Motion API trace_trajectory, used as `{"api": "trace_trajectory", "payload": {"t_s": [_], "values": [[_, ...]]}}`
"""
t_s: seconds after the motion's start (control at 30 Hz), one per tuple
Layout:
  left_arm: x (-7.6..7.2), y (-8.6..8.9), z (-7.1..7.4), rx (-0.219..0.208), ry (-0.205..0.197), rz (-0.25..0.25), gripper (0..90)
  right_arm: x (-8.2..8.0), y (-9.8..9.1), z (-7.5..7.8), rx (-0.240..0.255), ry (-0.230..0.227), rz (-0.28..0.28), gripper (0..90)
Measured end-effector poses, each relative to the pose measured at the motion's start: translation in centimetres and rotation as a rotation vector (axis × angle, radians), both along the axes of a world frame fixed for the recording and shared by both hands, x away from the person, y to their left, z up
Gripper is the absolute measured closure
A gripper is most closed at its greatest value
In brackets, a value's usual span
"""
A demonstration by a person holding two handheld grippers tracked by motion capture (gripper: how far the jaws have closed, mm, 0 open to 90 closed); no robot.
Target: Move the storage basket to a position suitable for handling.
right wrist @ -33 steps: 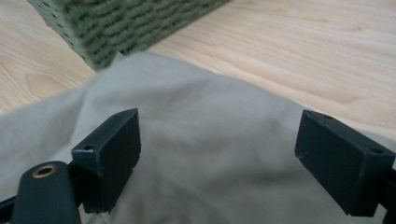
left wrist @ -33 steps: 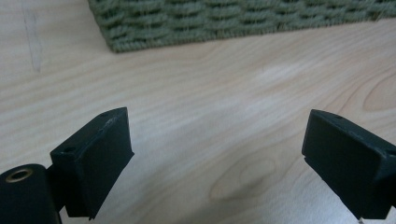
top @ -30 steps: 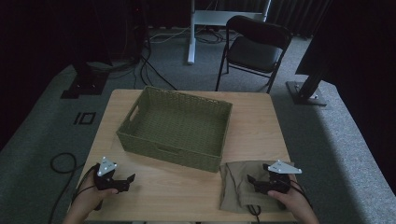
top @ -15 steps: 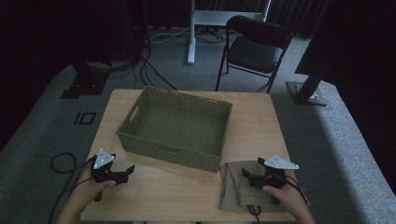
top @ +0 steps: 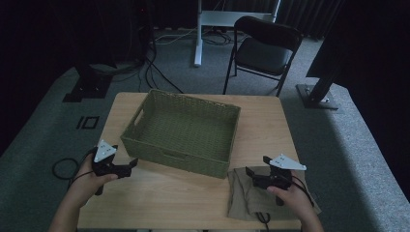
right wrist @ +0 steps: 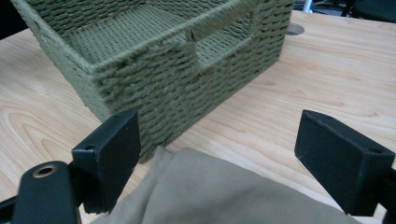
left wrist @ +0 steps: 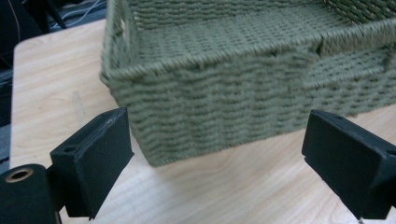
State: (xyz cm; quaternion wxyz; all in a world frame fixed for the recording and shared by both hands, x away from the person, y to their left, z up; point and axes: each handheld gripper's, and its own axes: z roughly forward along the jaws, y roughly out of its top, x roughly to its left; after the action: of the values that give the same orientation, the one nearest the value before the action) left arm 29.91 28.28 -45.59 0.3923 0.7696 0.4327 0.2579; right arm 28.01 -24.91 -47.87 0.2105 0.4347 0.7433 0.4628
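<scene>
at the counter's near right corner lies a folded tan cloth, one corner just beside the near right corner of the woven green basket; whether they touch i cannot tell. it looks soft and light, limp enough to sag and unfold when lifted, so i'd judge a pinch on a thick folded edge, or one at each end, holds it best. the right gripper hovers low over the cloth with its jaws spread wide, grasping nothing. the basket sits mid-counter, empty inside, stiff-walled with handle slots in its ends. the left gripper hangs near the basket's near left corner, jaws likewise released. the counter is pale wood.
</scene>
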Motion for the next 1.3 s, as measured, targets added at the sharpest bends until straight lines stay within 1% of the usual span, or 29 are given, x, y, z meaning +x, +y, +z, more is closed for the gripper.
{"api": "trace_trajectory", "payload": {"t_s": [0.1, 0.13, 0.17, 0.23, 0.3, 0.37, 0.4, 0.47, 0.53, 0.57, 0.6, 0.63, 0.67, 0.7, 0.73, 0.77, 0.8, 0.83, 0.87, 0.9, 0.97, 1.0, 1.03, 1.07, 1.1, 1.13, 1.17, 1.27, 1.3], "values": [[0.9, 0.4, 0.6, -0.015, -0.017, 0.013, 9.0, 0.1, 0.5, 0.4, 0.009, -0.009, 0.0, 13.9], [0.9, 0.4, 0.6, -0.015, -0.017, 0.013, 9.0, 0.1, 0.5, 0.4, 0.009, -0.009, 0.0, 13.9], [1.4, 0.5, 0.9, -0.025, -0.022, 0.025, 9.0, 0.2, 0.8, 0.5, -0.002, -0.014, 0.001, 13.9], [1.6, 0.5, 1.0, -0.02, -0.023, 0.03, 9.0, 0.3, 0.9, 0.6, -0.01, -0.017, 0.001, 13.9], [2.1, 0.5, 1.3, -0.029, -0.023, 0.035, 9.0, 0.5, 1.4, 0.8, -0.005, -0.02, -0.008, 13.9], [2.7, 0.4, 1.5, -0.026, -0.037, 0.04, 9.0, 0.6, 1.6, 0.8, -0.004, -0.024, -0.014, 13.9], [2.7, 0.4, 1.5, -0.026, -0.037, 0.04, 9.0, 0.6, 1.6, 0.8, -0.004, -0.024, -0.014, 13.9], [3.4, 0.4, 1.7, -0.037, -0.044, 0.044, 9.0, 0.7, 1.9, 0.9, 0.004, -0.025, -0.012, 13.9], [4.1, 0.6, 2.0, -0.048, -0.058, 0.064, 9.0, 0.8, 2.2, 0.9, 0.005, -0.025, -0.016, 13.9], [4.7, 0.7, 2.1, -0.058, -0.07, 0.079, 9.0, 0.9, 2.5, 1.1, 0.003, -0.03, -0.014, 13.9], [4.7, 0.7, 2.1, -0.058, -0.07, 0.079, 9.0, 0.9, 2.5, 1.1, 0.003, -0.03, -0.014, 13.9], [5.3, 0.9, 2.2, -0.057, -0.067, 0.092, 9.0, 1.0, 2.5, 1.2, 0.005, -0.033, -0.014, 13.9], [5.5, 1.0, 2.1, -0.062, -0.069, 0.104, 9.0, 1.0, 2.7, 1.4, 0.012, -0.036, -0.014, 13.9], [6.1, 1.2, 1.9, -0.07, -0.072, 0.134, 9.1, 1.0, 2.9, 1.5, 0.013, -0.042, -0.017, 13.9], [6.1, 1.2, 1.9, -0.07, -0.072, 0.134, 9.3, 1.0, 2.9, 1.5, 0.013, -0.042, -0.017, 13.9], [6.7, 1.3, 1.5, -0.069, -0.063, 0.154, 9.3, 1.1, 3.1, 1.6, 0.018, -0.045, -0.024, 13.9], [6.7, 1.3, 1.5, -0.069, -0.063, 0.154, 9.3, 1.1, 3.1, 1.6, 0.018, -0.045, -0.024, 13.9], [7.2, 1.4, 1.2, -0.074, -0.056, 0.166, 9.4, 1.3, 3.4, 1.6, 0.023, -0.044, -0.037, 13.9], [7.2, 1.4, 1.2, -0.074, -0.056, 0.166, 9.5, 1.3, 3.4, 1.6, 0.023, -0.044, -0.037, 13.9], [7.7, 1.4, 0.9, -0.082, -0.048, 0.174, 9.5, 1.4, 3.5, 1.6, 0.025, -0.047, -0.043, 13.9], [7.9, 1.5, 0.6, -0.074, -0.042, 0.175, 9.6, 1.5, 3.8, 1.7, 0.032, -0.045, -0.051, 13.9], [8.0, 1.5, 0.5, -0.07, -0.045, 0.178, 9.6, 1.5, 3.8, 1.7, 0.032, -0.045, -0.051, 13.9], [8.4, 1.5, 0.2, -0.087, -0.059, 0.203, 13.8, 1.7, 4.1, 1.9, 0.034, -0.047, -0.043, 14.2], [8.4, 1.5, 0.2, -0.087, -0.059, 0.203, 14.1, 1.7, 4.1, 1.9, 0.034, -0.047, -0.043, 14.2], [8.6, 1.7, 0.1, -0.107, -0.086, 0.247, 15.3, 1.9, 4.5, 1.9, 0.024, -0.049, -0.045, 14.2], [8.6, 1.7, 0.1, -0.107, -0.086, 0.247, 15.5, 1.9, 4.5, 1.9, 0.024, -0.049, -0.045, 14.2], [8.9, 1.7, -0.1, -0.091, -0.088, 0.245, 15.5, 2.1, 5.0, 2.0, 0.043, -0.046, -0.047, 14.2], [9.2, 1.6, -0.3, -0.101, -0.081, 0.236, 15.5, 2.3, 5.5, 2.1, 0.047, -0.047, -0.054, 14.2], [9.4, 1.4, -0.4, -0.096, -0.07, 0.232, 15.5, 2.4, 5.7, 2.1, 0.043, -0.048, -0.054, 14.2]]}}
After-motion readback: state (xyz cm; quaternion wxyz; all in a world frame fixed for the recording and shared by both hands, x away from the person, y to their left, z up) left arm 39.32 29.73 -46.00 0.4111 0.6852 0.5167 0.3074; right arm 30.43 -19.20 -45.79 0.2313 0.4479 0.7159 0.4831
